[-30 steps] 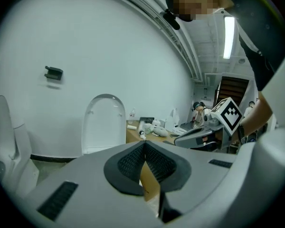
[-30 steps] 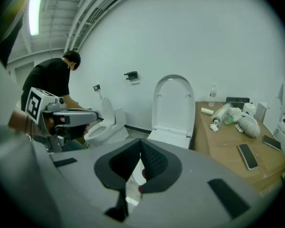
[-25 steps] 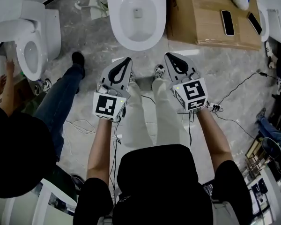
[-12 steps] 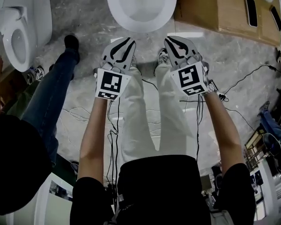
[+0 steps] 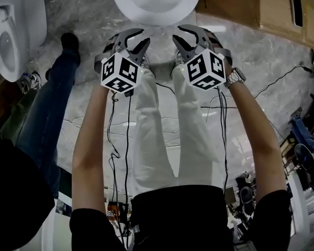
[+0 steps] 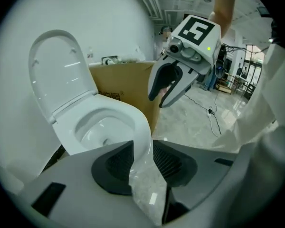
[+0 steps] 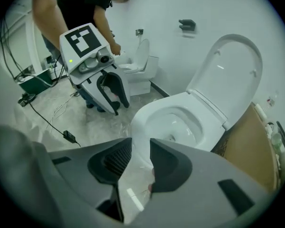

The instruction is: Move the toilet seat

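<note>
The raised white glossy plastic toilet seat (image 6: pixel 57 65) is judged stiff, light and slippery, best taken at its free rim. Nothing is gripped by the left tongs (image 6: pixel 143 150) or right tongs (image 7: pixel 141 147), their jaws just opened.

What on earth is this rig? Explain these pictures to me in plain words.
There is no robot here: a person holds hand-held tongs in each hand. The head view comes from a camera on their head. It looks down past their arms and legs to the left tongs and right tongs, each carrying a marker cube. The two gripper views come from cameras riding on the tongs, looking along the jaws. Both pairs have just been opening. Their jaws stand apart and grip nothing, and the front rim of the toilet shows through the gap. The toilet's cover stands raised. Cables lie on the marble floor. A cardboard box sits beside the toilet. A second toilet stands to the left, near another person.
</note>
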Action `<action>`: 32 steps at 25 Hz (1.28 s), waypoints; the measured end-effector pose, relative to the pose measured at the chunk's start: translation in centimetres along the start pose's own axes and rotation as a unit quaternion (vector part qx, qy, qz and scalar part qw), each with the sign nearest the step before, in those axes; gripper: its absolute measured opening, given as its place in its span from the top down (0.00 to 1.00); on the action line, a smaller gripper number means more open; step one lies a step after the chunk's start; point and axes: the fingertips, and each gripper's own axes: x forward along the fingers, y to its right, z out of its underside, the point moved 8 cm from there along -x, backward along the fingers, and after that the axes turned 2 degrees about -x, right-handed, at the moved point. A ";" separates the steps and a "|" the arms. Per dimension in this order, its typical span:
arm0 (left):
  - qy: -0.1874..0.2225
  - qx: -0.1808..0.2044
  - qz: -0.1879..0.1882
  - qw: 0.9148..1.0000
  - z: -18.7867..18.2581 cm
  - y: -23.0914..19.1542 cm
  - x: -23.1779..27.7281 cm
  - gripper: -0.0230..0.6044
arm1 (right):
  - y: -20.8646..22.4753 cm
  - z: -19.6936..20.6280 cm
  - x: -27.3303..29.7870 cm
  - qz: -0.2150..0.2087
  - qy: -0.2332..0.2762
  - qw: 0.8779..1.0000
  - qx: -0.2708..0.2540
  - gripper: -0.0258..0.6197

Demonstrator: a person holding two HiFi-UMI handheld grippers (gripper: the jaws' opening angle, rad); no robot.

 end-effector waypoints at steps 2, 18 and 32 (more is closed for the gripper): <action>-0.019 0.024 0.013 0.999 0.8 -0.1 1.4 0.77 | -0.1 0.5 1.5 -0.009 -0.011 1.000 -0.021 0.74; -0.126 0.143 0.030 0.981 2.0 -2.5 8.4 0.61 | 0.7 4.6 10.3 -0.063 -0.120 0.976 -0.170 0.64; -0.157 0.165 0.042 0.973 3.0 -3.5 10.5 0.58 | 1.6 4.6 13.3 -0.073 -0.136 0.962 -0.227 0.57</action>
